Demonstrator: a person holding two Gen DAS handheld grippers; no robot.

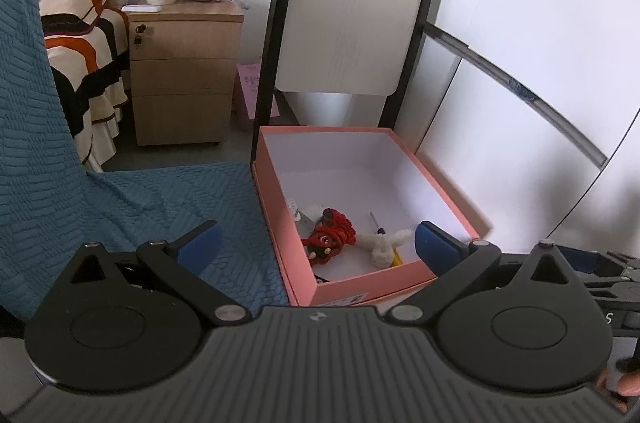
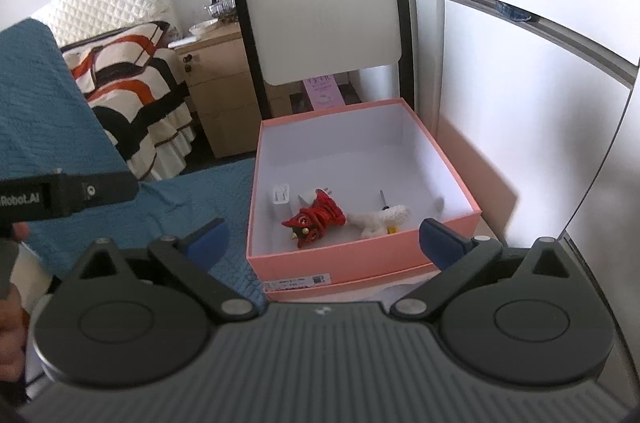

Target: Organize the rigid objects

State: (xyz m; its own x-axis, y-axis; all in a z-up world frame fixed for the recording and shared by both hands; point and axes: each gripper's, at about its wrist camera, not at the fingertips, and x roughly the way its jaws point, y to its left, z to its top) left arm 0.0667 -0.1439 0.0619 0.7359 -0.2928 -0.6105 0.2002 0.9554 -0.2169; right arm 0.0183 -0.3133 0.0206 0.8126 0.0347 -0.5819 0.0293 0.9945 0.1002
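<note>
Pink cardboard box (image 1: pixel 362 287) sits open on a blue textured sofa cover (image 1: pixel 132 207), in front of a white chair with a black frame (image 1: pixel 352 23). Inside the box, near its front wall, lie a red dragon-like toy (image 1: pixel 330 235), a white fluffy toy (image 1: pixel 382 241) just beside it, a small screwdriver (image 1: pixel 376 223) and a small white item (image 2: pixel 281 197). Left gripper (image 1: pixel 316 243) hovers above the box's near edge with both blue-padded fingers spread wide, holding nothing; the toys lie between and beyond its fingertips. Right gripper (image 2: pixel 324 237) is likewise spread wide and empty, the box's front wall between its fingers. A wooden bedside cabinet (image 1: pixel 182 75) and a striped bed (image 1: pixel 80 39) stand behind.
</note>
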